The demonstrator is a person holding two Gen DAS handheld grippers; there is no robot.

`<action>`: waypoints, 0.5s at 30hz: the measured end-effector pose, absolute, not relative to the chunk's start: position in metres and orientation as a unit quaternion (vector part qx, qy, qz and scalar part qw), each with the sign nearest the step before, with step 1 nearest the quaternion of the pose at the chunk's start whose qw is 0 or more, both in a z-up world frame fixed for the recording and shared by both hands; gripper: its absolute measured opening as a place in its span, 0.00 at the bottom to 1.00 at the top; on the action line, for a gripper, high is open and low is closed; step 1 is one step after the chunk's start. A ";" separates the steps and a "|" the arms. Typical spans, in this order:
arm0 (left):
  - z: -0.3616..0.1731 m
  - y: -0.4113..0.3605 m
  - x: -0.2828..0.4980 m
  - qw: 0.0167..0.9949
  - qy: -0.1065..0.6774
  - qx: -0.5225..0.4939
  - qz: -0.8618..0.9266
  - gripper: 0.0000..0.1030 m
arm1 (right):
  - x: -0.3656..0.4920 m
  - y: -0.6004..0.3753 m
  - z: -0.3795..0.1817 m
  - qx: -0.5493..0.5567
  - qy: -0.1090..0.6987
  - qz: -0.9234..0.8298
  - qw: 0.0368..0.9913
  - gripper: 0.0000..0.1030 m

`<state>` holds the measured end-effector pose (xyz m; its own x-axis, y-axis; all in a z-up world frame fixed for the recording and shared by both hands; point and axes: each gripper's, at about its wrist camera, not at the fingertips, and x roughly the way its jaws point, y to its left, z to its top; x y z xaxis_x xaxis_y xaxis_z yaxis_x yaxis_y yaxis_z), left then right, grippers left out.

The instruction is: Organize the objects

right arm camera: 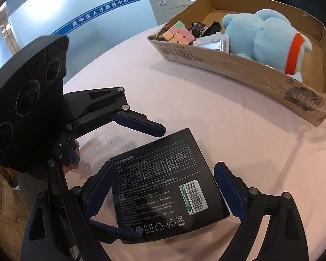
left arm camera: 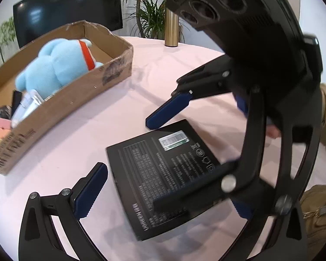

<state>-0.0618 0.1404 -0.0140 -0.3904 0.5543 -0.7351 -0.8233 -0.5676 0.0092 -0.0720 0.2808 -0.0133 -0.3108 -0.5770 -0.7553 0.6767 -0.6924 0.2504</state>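
The flat black box [right arm camera: 163,187] lies on the near pink tablecloth [right arm camera: 239,119] between the right gripper [right arm camera: 163,191]'s wide-open, non-touching jaws, the open left gripper [right arm camera: 150,180] straddling it crosswise.

Bright, even indoor light in both views. Strong fisheye bend with black vignette corners; the cardboard box [left arm camera: 60,100] curves near the edges. Ceiling lights glare on the dark screen [left arm camera: 71,6]. Soft, faint shadows on the pink tablecloth [right arm camera: 206,117]. Motion blur on the right gripper [left arm camera: 206,130] in the left view (close parts smeared); black box [right arm camera: 160,187] print sharp in the right view.
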 end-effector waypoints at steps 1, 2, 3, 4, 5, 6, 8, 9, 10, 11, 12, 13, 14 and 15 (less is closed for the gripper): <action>-0.013 0.138 -0.060 0.421 0.195 -0.350 0.814 0.99 | -0.072 0.283 -0.010 0.435 0.052 -0.812 0.385 0.89; -0.011 0.133 -0.057 0.418 0.198 -0.346 0.816 0.99 | -0.072 0.283 -0.008 0.432 0.050 -0.814 0.385 0.89; -0.008 0.128 -0.056 0.415 0.201 -0.342 0.819 0.99 | -0.072 0.284 -0.007 0.430 0.048 -0.816 0.383 0.89; -0.006 0.122 -0.055 0.410 0.205 -0.337 0.822 0.99 | -0.072 0.284 -0.006 0.427 0.049 -0.819 0.380 0.89; -0.003 0.118 -0.055 0.408 0.207 -0.332 0.825 0.99 | -0.071 0.284 -0.005 0.427 0.053 -0.821 0.377 0.89; -0.002 0.111 -0.054 0.408 0.209 -0.328 0.826 0.99 | -0.069 0.284 -0.005 0.426 0.056 -0.821 0.375 0.89; -0.003 0.101 -0.056 0.406 0.210 -0.329 0.827 0.99 | -0.065 0.283 -0.006 0.425 0.064 -0.822 0.373 0.89; -0.004 0.099 -0.058 0.405 0.207 -0.332 0.827 0.99 | -0.064 0.282 -0.006 0.425 0.070 -0.823 0.370 0.89; -0.006 0.096 -0.058 0.409 0.197 -0.337 0.825 0.99 | -0.062 0.282 -0.007 0.425 0.074 -0.824 0.368 0.89; -0.009 0.097 -0.059 0.416 0.186 -0.344 0.821 0.99 | -0.061 0.280 -0.009 0.426 0.082 -0.825 0.363 0.89; -0.013 0.099 -0.058 0.424 0.178 -0.350 0.816 0.99 | -0.060 0.277 -0.011 0.428 0.087 -0.823 0.362 0.89; -0.015 0.101 -0.056 0.429 0.176 -0.350 0.814 0.99 | -0.059 0.277 -0.012 0.430 0.088 -0.822 0.363 0.89; -0.016 0.103 -0.055 0.437 0.169 -0.348 0.812 0.99 | -0.057 0.276 -0.013 0.428 0.091 -0.823 0.361 0.89; -0.018 0.107 -0.053 0.446 0.168 -0.350 0.807 0.99 | -0.056 0.276 -0.014 0.429 0.093 -0.823 0.361 0.89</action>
<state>-0.0529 0.1067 -0.0178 -0.3580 0.6015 -0.7142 -0.8365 -0.5464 -0.0409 -0.0558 0.2760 -0.0136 -0.3710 -0.5142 -0.7733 0.6745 -0.7215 0.1562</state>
